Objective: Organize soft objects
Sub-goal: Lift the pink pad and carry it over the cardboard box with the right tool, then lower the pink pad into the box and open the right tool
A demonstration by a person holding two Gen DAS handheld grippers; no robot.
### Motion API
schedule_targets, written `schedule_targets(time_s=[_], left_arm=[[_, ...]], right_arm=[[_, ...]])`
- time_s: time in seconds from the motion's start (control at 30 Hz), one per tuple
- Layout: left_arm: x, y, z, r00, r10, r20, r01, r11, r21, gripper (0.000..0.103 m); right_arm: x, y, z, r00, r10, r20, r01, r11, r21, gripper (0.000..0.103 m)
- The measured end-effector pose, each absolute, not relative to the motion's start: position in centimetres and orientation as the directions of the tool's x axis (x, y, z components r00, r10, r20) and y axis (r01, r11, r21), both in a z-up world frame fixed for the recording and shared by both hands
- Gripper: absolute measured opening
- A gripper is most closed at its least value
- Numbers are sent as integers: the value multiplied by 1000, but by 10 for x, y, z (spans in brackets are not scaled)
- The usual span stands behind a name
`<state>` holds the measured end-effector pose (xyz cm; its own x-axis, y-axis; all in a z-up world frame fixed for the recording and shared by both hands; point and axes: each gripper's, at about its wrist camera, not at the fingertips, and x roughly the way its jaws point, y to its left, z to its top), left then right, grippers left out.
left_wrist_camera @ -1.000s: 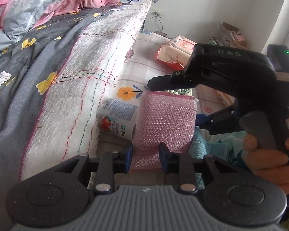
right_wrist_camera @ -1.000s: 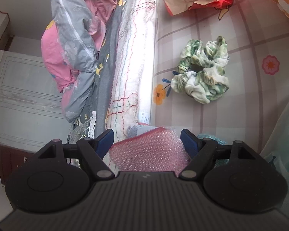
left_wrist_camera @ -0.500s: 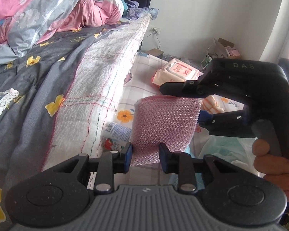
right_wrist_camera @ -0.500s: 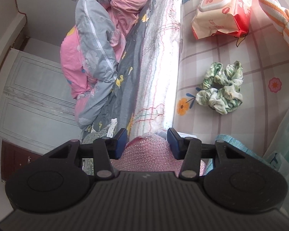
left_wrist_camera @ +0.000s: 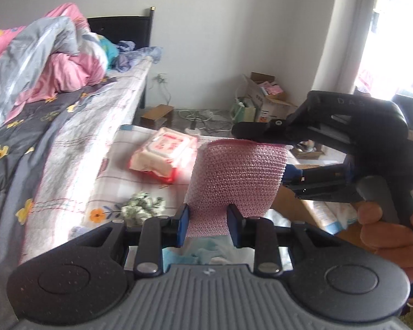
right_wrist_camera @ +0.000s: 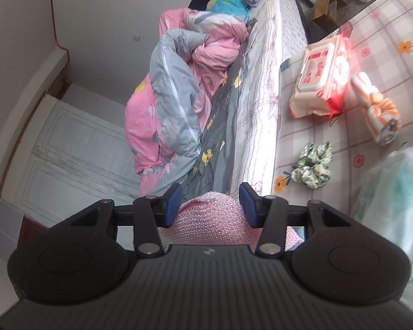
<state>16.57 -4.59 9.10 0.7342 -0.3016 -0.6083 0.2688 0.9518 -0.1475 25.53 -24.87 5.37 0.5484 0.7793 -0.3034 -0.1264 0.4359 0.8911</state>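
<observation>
A pink sparkly cloth [left_wrist_camera: 234, 176] hangs in the air, stretched between both grippers. My left gripper [left_wrist_camera: 208, 225] is shut on its lower end. The right gripper [left_wrist_camera: 261, 151], held by a hand at the right, pinches the cloth's upper edge. In the right wrist view the same cloth [right_wrist_camera: 209, 220] bulges between the blue pads of my right gripper [right_wrist_camera: 210, 206], which is shut on it. Below, on the checked floral sheet [right_wrist_camera: 385, 41], lie a green-white scrunchie [right_wrist_camera: 314, 167], an orange-striped rolled towel [right_wrist_camera: 377, 110] and a pale mint cloth [right_wrist_camera: 393, 192].
A pack of wet wipes [left_wrist_camera: 162, 156] lies on the sheet beyond the scrunchie [left_wrist_camera: 143, 209]. A bed with a grey flowered cover [left_wrist_camera: 27, 143] and a pink-grey quilt [right_wrist_camera: 179, 96] runs along the left. Cardboard boxes [left_wrist_camera: 264, 99] and cables sit on the floor by the wall.
The right gripper's jaws narrowed onto the pink cloth. Both grippers rose with it, lifting it off the mat; the bottle it covered has dropped out of view.
</observation>
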Motion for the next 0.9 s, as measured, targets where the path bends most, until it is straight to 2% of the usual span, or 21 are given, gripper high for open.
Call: schedule_targets(time_s=[0.23, 0.43, 0.6, 0.8, 0.9], left_arm=[[166, -166, 79, 609, -465, -642, 450, 870, -203, 30], [154, -255, 41, 429, -577, -695, 552, 777, -304, 30], [160, -305, 1, 306, -565, -766, 556, 759, -337, 30], [182, -330, -30, 279, -477, -833, 524, 803, -284, 29], [189, -333, -35, 294, -445, -846, 506, 824, -257, 29]], right_arm=[[200, -386, 56, 675, 634, -377, 26, 490, 872, 48], [158, -487, 32, 660, 526, -536, 235, 534, 813, 49], [148, -526, 2, 602, 443, -664, 358, 593, 721, 52], [183, -531, -39, 544, 358, -759, 426, 662, 617, 52], [200, -528, -51, 537, 332, -775, 425, 687, 589, 52]])
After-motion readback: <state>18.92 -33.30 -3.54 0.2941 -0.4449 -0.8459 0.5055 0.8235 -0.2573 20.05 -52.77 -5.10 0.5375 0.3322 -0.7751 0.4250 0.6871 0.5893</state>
